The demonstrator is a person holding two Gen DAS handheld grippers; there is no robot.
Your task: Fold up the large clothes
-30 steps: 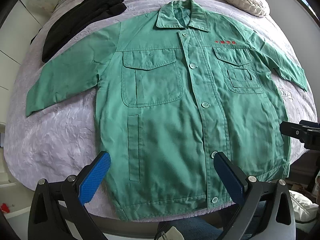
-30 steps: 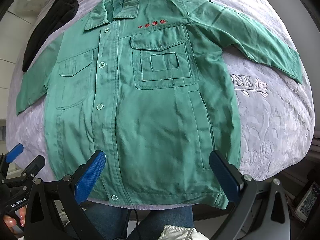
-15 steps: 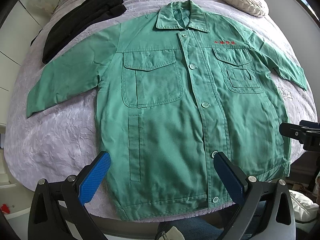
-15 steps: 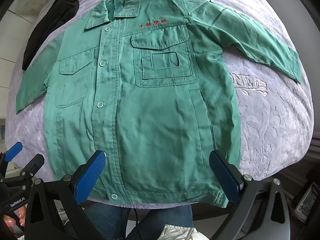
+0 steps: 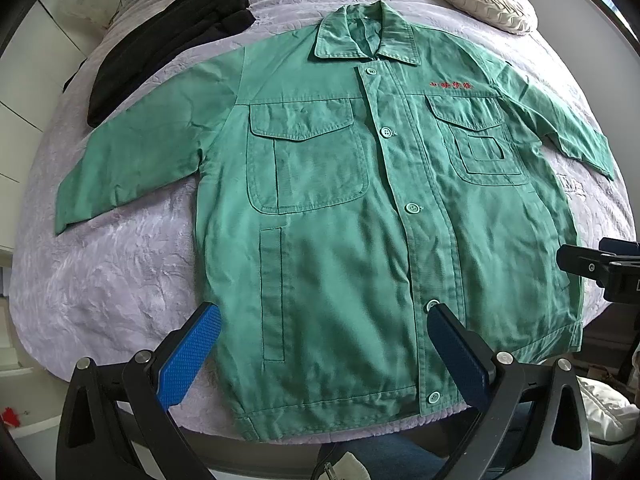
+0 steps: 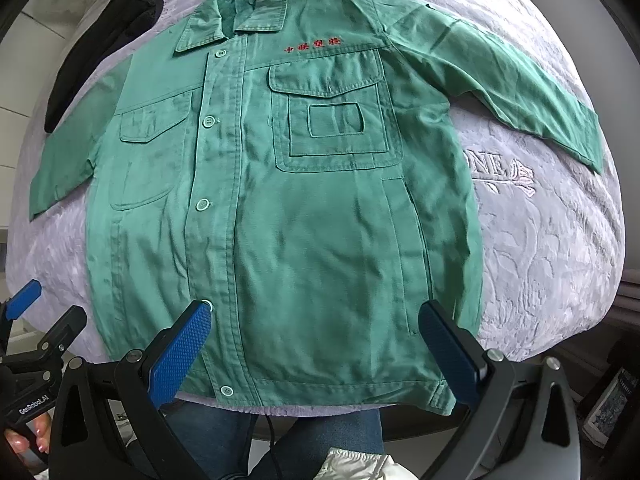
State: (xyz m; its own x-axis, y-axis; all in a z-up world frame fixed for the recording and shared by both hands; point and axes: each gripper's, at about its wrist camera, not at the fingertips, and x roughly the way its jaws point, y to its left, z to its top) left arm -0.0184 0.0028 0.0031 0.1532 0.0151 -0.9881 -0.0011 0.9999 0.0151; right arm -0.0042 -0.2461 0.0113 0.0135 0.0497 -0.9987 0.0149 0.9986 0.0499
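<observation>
Directly beyond both spread grippers (image 5: pixel 322 316) (image 6: pixel 316 316) lies the jacket (image 5: pixel 340 216).

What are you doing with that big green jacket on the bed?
A person is getting ready to fold it. The green jacket lies flat and buttoned on the purple bedspread, sleeves spread out. The left gripper and right gripper both hover open near the bottom hem, holding nothing. No fold has been made yet. Black clothes sit off to the side.
</observation>
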